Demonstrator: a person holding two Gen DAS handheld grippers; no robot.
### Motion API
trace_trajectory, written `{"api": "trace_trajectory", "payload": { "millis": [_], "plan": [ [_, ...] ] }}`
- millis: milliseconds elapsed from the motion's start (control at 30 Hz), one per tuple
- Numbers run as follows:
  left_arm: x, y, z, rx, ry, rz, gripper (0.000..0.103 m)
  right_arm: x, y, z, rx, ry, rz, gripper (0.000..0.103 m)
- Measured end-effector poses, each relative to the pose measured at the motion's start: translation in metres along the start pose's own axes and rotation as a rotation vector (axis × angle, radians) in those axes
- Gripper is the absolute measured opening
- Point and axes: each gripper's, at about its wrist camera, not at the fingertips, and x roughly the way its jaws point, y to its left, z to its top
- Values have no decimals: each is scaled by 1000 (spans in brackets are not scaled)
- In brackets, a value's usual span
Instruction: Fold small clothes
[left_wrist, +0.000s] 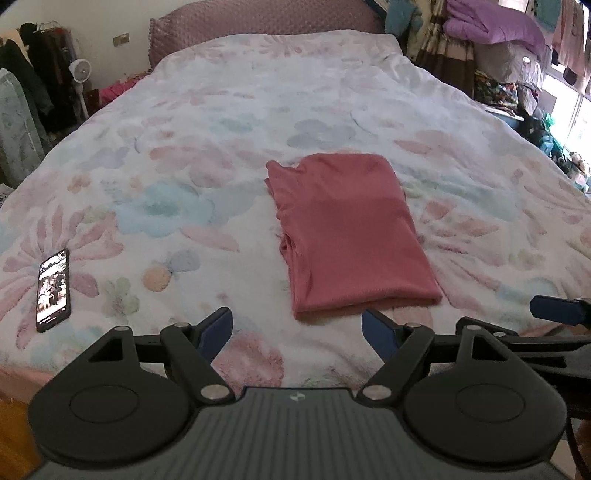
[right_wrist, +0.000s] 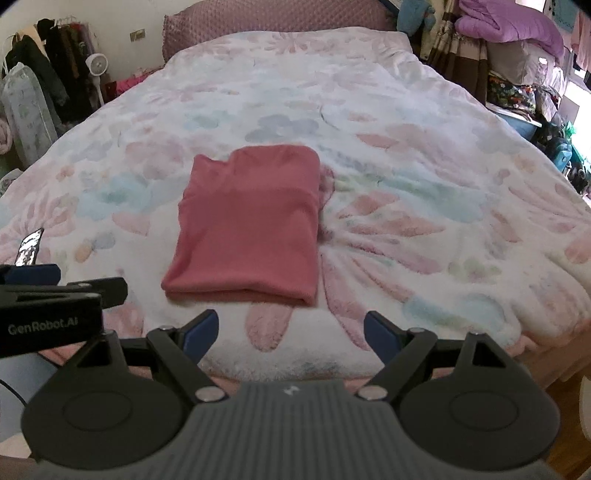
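From the left wrist, the left gripper (left_wrist: 297, 332) hangs released above the near edge of the bed (left_wrist: 258, 110), its blue fingers (left_wrist: 216, 334) spread wide and gripping nothing. A folded red garment (left_wrist: 351, 232) lies flat on the floral blanket, just beyond and a little right of the gripper, apart from it. A phone (left_wrist: 53, 290) lies face up at the left, well apart from the garment. The right gripper's blue fingertip shows at the far right edge. From the right wrist, the right gripper (right_wrist: 291, 334) is likewise released with fingers (right_wrist: 380, 339) wide, empty, near the bed's edge. The garment (right_wrist: 251, 221) lies ahead and slightly left, untouched. The left gripper's body shows at the left edge, with the phone (right_wrist: 29, 247) beyond it.
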Motion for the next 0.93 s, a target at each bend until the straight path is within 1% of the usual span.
{"api": "trace_trajectory", "payload": {
  "millis": [167,733,933],
  "plan": [
    [-2,-1,-2,5,-1,-4,93,2,-3,1,17,0,0,82],
    [-2,3,-4,-6,9,-2,93,2,-4,1,16,0,1,82],
    [-3,1,-5,3,0,5,92,1,-3,1,17,1,3,82]
  ]
}}
